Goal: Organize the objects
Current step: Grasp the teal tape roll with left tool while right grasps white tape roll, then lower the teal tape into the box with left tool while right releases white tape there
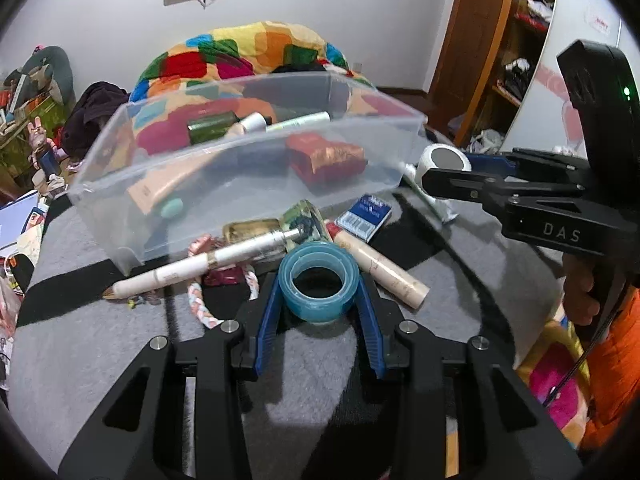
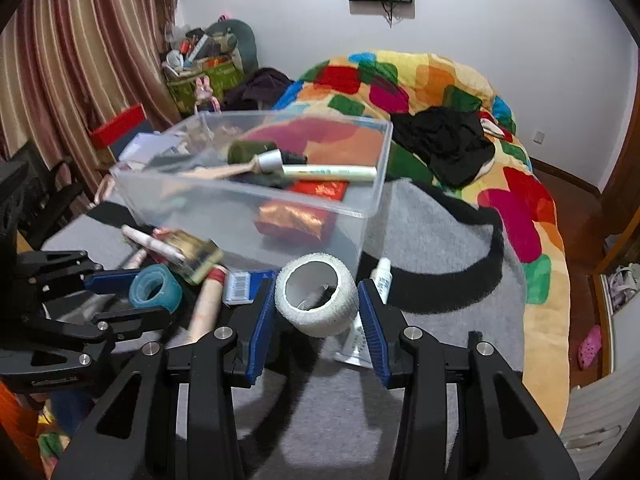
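My left gripper point(image 1: 319, 286) is shut on a teal tape roll point(image 1: 318, 280), its blue pads pressing both sides just above the grey mat point(image 1: 100, 360). My right gripper point(image 2: 317, 285) is shut on a white bandage roll point(image 2: 316, 294), held clear of the mat near the clear plastic box point(image 2: 240, 197). From the left wrist view that white roll point(image 1: 442, 160) hangs by the box's right corner. The box point(image 1: 224, 147) holds tubes, a dark green bottle and red packets. In front of it lie a white pen-shaped tube point(image 1: 192, 270), a beige tube point(image 1: 384, 270), a glass bottle point(image 1: 302, 220) and a blue pack point(image 1: 364, 216).
A braided ring point(image 1: 200, 306) lies left of the tape. A small white tube point(image 2: 383, 276) lies under my right fingers. A colourful blanket point(image 2: 516, 184) with black clothing point(image 2: 448, 148) spreads behind and right. A hand in an orange sleeve point(image 1: 616, 352) holds the right gripper. Clutter and a striped curtain point(image 2: 80, 60) line the left.
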Available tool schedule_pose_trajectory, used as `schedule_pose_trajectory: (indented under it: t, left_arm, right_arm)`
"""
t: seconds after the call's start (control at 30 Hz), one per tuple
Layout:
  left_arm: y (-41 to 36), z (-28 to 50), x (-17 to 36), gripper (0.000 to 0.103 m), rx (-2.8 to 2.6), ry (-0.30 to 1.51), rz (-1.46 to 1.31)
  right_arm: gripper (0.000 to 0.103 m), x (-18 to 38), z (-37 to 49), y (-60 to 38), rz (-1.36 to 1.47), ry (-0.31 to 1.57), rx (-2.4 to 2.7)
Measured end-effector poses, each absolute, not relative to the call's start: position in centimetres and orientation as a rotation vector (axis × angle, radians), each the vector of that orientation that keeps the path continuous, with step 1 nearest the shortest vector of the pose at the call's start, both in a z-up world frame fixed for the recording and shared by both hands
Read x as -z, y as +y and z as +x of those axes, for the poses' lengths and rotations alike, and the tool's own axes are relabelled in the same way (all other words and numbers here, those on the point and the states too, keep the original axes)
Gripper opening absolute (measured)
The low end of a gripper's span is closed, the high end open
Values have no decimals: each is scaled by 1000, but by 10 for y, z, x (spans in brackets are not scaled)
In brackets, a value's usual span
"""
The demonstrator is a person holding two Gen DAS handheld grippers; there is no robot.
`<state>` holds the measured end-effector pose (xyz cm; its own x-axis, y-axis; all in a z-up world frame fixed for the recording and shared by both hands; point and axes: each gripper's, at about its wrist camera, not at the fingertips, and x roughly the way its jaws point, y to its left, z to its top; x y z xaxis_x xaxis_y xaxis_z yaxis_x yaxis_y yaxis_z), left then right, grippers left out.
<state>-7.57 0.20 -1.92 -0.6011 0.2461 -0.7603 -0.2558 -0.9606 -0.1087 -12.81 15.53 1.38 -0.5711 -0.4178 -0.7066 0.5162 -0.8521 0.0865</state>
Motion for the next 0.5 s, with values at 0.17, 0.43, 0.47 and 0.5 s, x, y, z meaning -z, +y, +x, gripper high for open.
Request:
schedule_pose_trajectory:
  t: [0.17, 0.43, 0.47, 0.5]
  left_arm:
    - [-6, -75, -5, 38, -2634, -22, -1139]
    - [-29, -90, -37, 38, -2744, -86, -1039]
    - [-32, -93, -39, 38, -2755, -93, -1034]
    - [-35, -95, -41, 38, -2766, -98, -1028]
  right_arm:
    - [38, -34, -123, 151, 956, 133, 2395]
    - [38, -54, -132, 137, 896, 74, 2410]
    - [38, -55, -134, 135, 895, 69, 2411]
    - [38, -57, -138, 132, 896, 59, 2412]
